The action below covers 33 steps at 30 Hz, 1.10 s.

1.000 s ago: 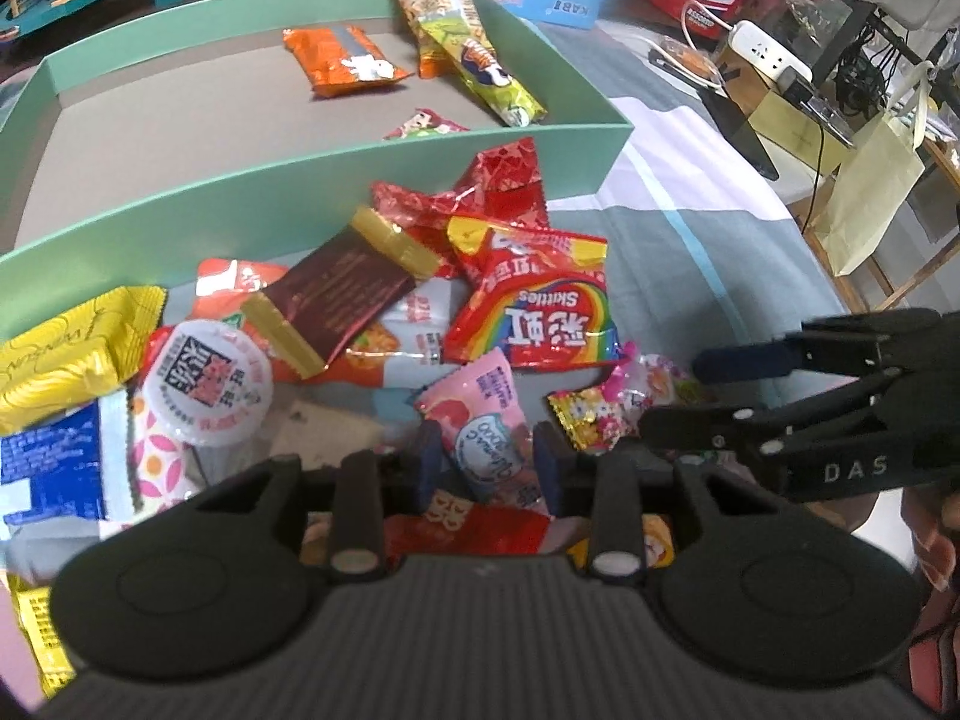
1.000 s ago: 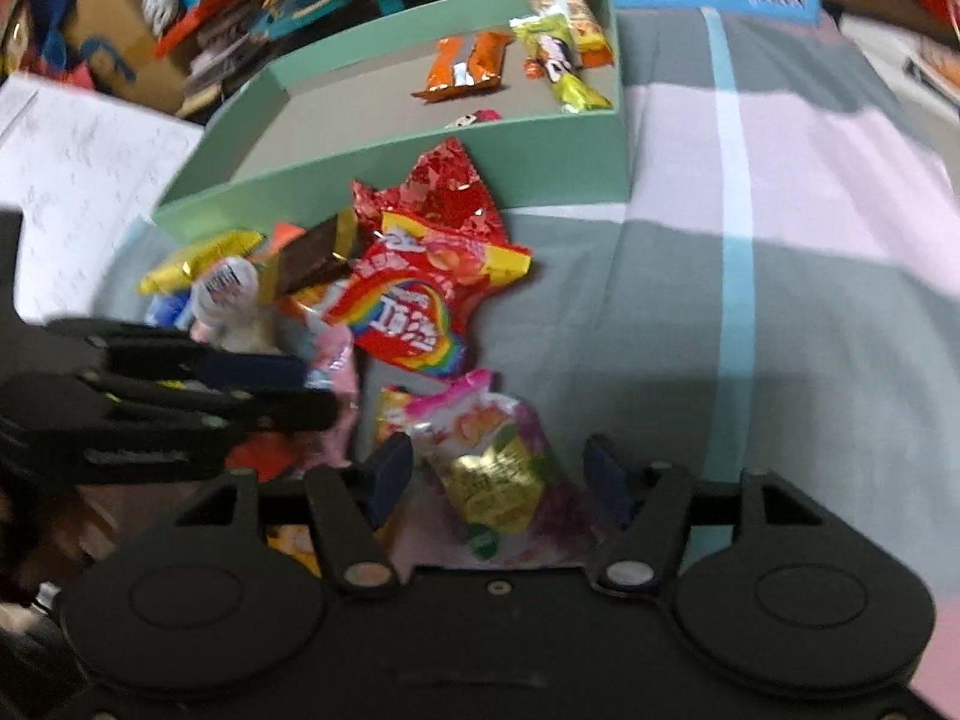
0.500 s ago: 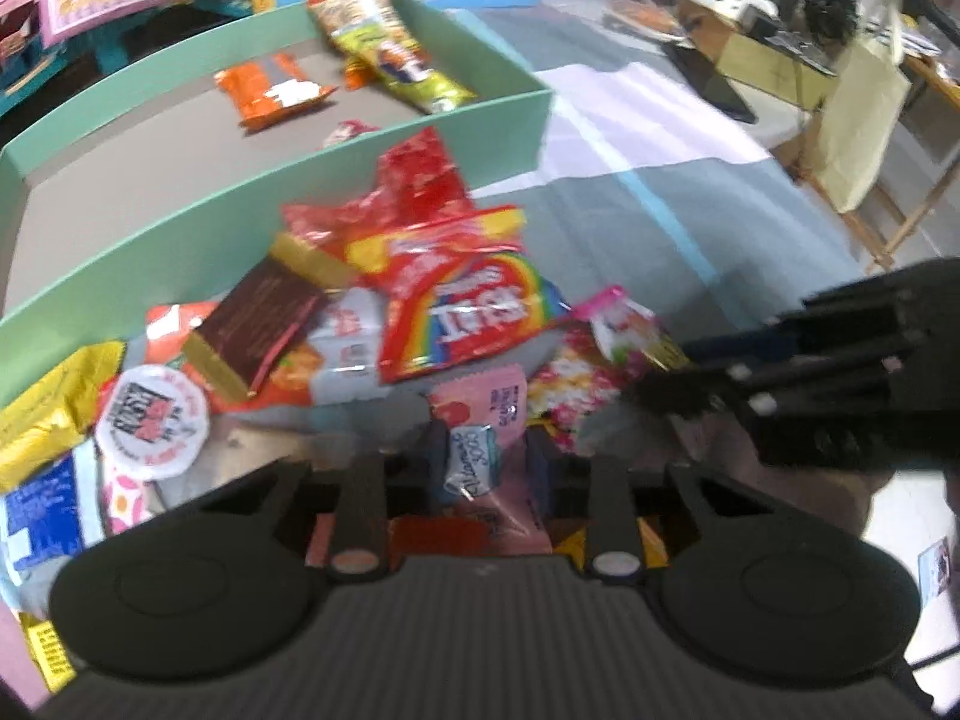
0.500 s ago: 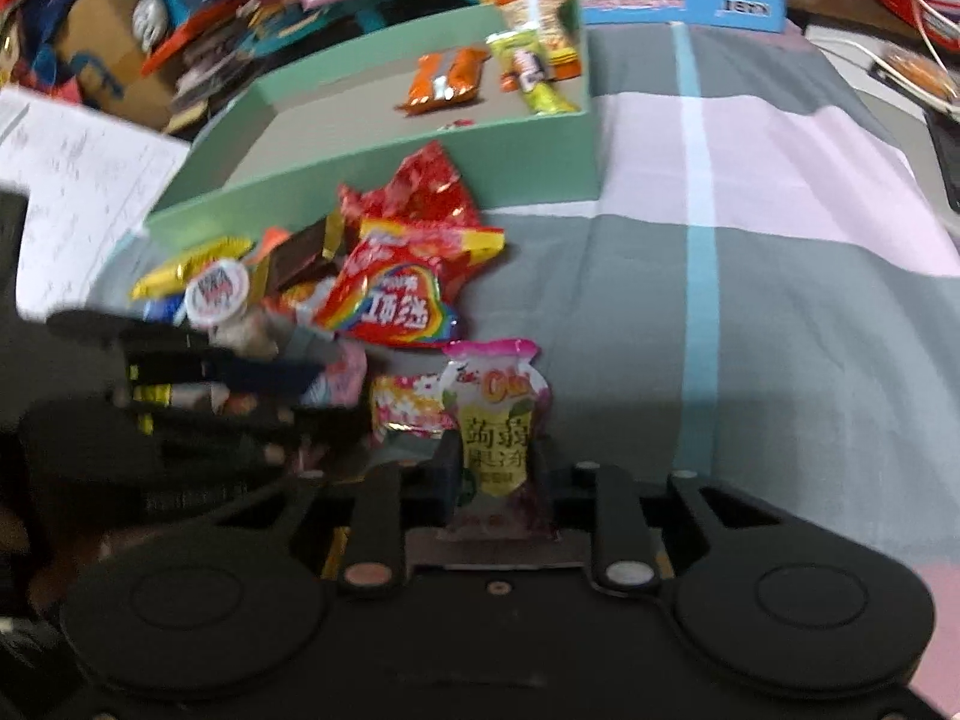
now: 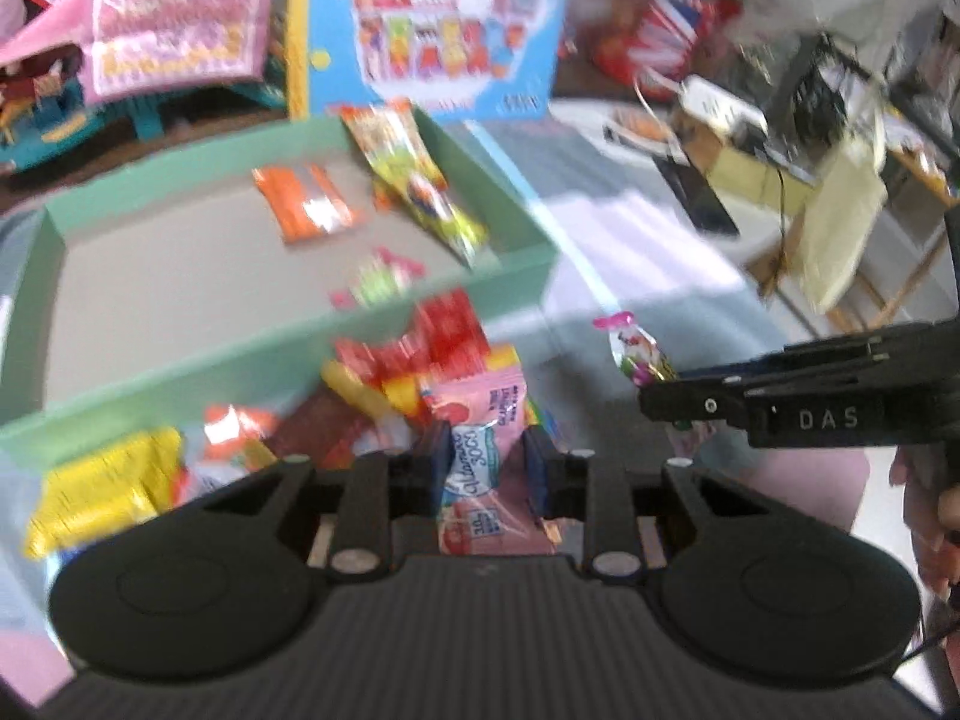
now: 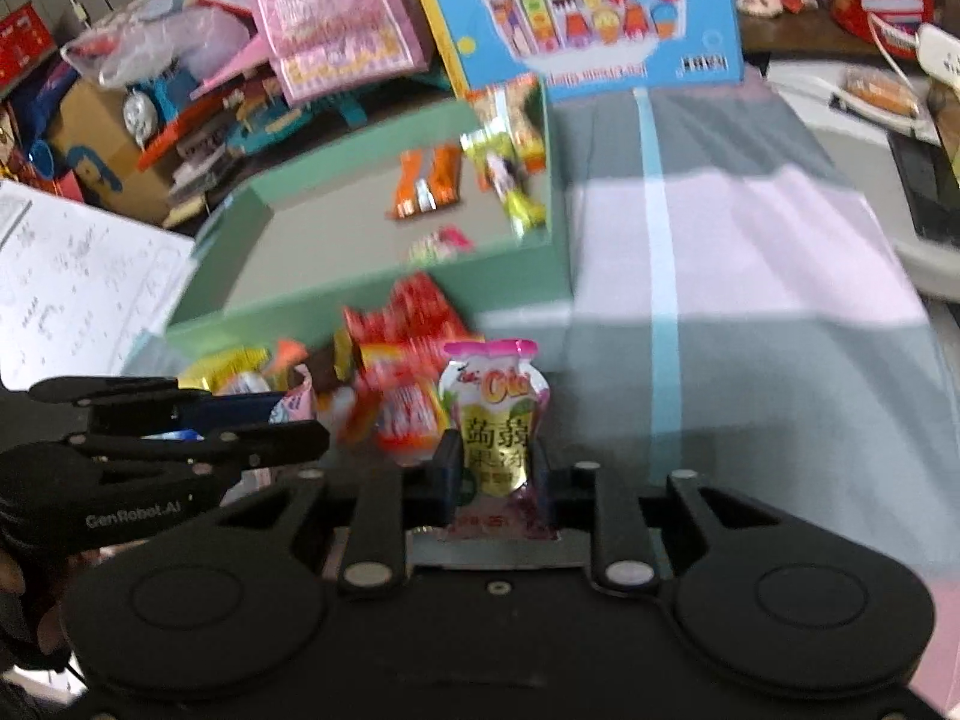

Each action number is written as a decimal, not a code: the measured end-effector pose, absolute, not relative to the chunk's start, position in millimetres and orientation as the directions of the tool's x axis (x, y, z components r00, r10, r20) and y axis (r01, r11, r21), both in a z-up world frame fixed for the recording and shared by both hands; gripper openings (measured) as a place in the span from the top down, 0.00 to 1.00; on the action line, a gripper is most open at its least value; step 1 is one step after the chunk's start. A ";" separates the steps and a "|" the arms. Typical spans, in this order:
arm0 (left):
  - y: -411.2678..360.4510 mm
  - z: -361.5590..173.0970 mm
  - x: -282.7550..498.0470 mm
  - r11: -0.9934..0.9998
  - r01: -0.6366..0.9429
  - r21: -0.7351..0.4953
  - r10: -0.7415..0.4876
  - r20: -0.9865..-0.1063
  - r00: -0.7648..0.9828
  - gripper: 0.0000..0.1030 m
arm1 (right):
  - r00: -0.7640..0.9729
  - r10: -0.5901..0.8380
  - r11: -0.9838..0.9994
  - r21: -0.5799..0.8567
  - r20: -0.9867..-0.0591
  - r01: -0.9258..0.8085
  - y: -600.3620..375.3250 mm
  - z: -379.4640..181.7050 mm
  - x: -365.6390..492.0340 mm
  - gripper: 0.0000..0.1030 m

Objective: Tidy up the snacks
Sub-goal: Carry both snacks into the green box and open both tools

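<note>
My left gripper (image 5: 487, 456) is shut on a pink candy packet (image 5: 480, 420), held up above the snack pile (image 5: 384, 378). My right gripper (image 6: 497, 468) is shut on a jelly pouch (image 6: 495, 414) with a pink top, standing upright between the pads. Each gripper shows side-on in the other's view: the right gripper (image 5: 654, 402) with its pouch (image 5: 636, 348), the left gripper (image 6: 300, 420) at the lower left. Behind the pile stands the green box (image 5: 300, 354), which holds an orange packet (image 5: 303, 204), a long yellow-green packet (image 5: 420, 192) and a small pink candy (image 5: 378, 282).
The pile lies against the green box's front wall (image 6: 360, 306) on a striped cloth (image 6: 720, 300). A blue carton (image 6: 600, 12) and a pink carton (image 6: 330, 18) stand behind the box. A sheet of paper (image 6: 78, 282) lies to its left; a phone (image 5: 696, 198) and clutter lie at far right.
The right gripper, open around the jelly pouch a second ago, has shut on it. Both grippers have lifted their packets up off the pile, and the box now sits lower in view.
</note>
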State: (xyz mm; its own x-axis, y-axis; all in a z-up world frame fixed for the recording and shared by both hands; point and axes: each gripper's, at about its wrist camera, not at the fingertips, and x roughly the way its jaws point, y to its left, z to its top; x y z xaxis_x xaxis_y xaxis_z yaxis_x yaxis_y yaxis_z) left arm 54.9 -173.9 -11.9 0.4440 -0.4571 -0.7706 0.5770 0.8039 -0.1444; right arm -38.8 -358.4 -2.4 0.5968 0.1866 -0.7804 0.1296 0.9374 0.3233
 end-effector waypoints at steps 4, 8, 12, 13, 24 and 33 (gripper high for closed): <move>-170.5 5.7 84.6 0.832 0.540 -0.127 -0.441 -0.742 0.505 0.74 | 0.631 0.200 0.935 0.338 -0.750 0.106 -355.3 16.1 -7.5 0.77; -170.9 12.4 124.5 0.850 0.510 -0.130 -0.423 -0.744 0.516 0.74 | 0.639 0.218 0.933 0.350 -0.738 0.086 -352.6 26.7 33.8 0.77; -173.6 3.1 165.7 0.871 0.463 -0.162 -0.408 -0.764 0.500 0.74 | 0.621 0.205 0.938 0.334 -0.756 0.097 -354.0 24.5 74.9 0.77; -176.9 -4.3 176.0 0.876 0.452 -0.169 -0.403 -0.772 0.492 0.74 | 0.611 0.204 0.938 0.330 -0.765 0.101 -353.9 21.5 85.0 0.76; -192.9 -46.4 225.0 0.881 0.434 -0.188 -0.387 -0.813 0.435 0.72 | 0.533 0.191 0.948 0.295 -0.824 0.118 -361.6 -16.7 135.6 0.71; -178.9 -33.7 210.2 0.901 0.404 -0.154 -0.358 -0.792 0.495 0.05 | 0.608 0.217 0.919 0.370 -0.764 0.136 -369.4 1.3 122.8 0.13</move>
